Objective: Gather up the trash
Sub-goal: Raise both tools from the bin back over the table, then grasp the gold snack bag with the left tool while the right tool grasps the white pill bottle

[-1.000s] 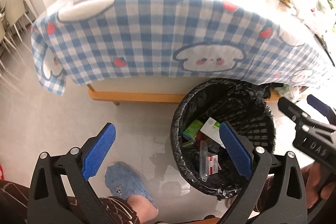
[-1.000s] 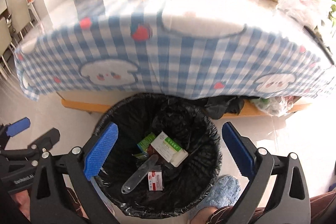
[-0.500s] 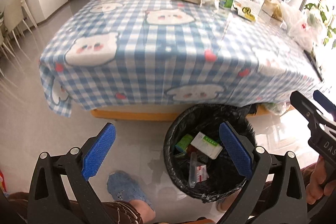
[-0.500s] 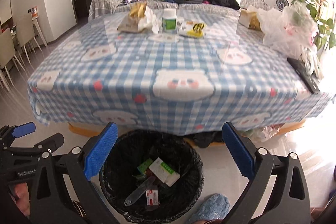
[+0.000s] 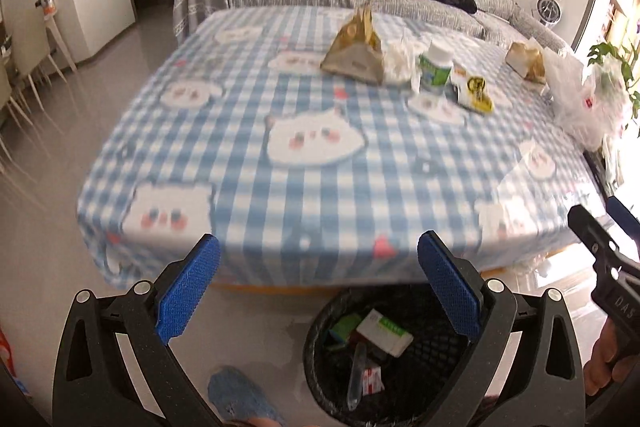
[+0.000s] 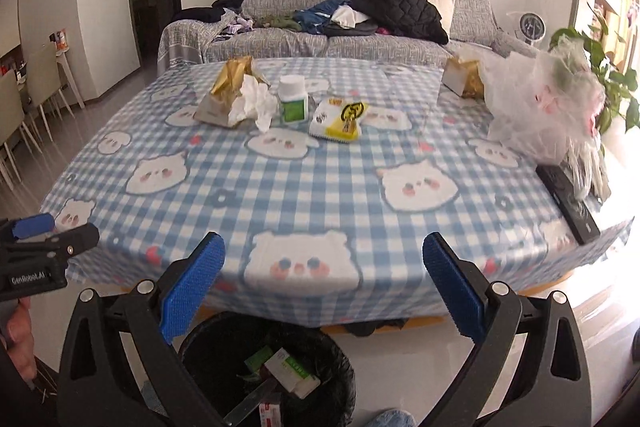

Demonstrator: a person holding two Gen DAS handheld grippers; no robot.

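A black-lined trash bin [image 5: 320, 347] [image 6: 344, 383] stands on the floor at the table's near edge, holding a white box [image 5: 384, 331], a green box and a clear tube. On the blue checked tablecloth [image 6: 320, 187] lie a torn gold paper bag [image 6: 228, 95] with crumpled white tissue [image 6: 258, 99], a green-labelled white bottle [image 6: 293, 99] and a yellow-white snack wrapper [image 6: 339, 117]. My left gripper [image 5: 320, 291] and right gripper [image 6: 324, 287] both stand open and empty, above the bin and short of the table's front edge.
A second gold bag [image 6: 460, 77] and a heap of clear plastic bags [image 6: 540, 107] sit at the table's right side, with a black remote [image 6: 568, 203] at its edge. Behind is a grey sofa [image 6: 320, 39] piled with clothes. Chairs [image 6: 24, 115] stand left. A blue slipper [image 5: 240, 403] is below.
Both grippers have risen and tilted up from over the bin, so the tabletop and its litter now fill the views. Both stay open and empty.
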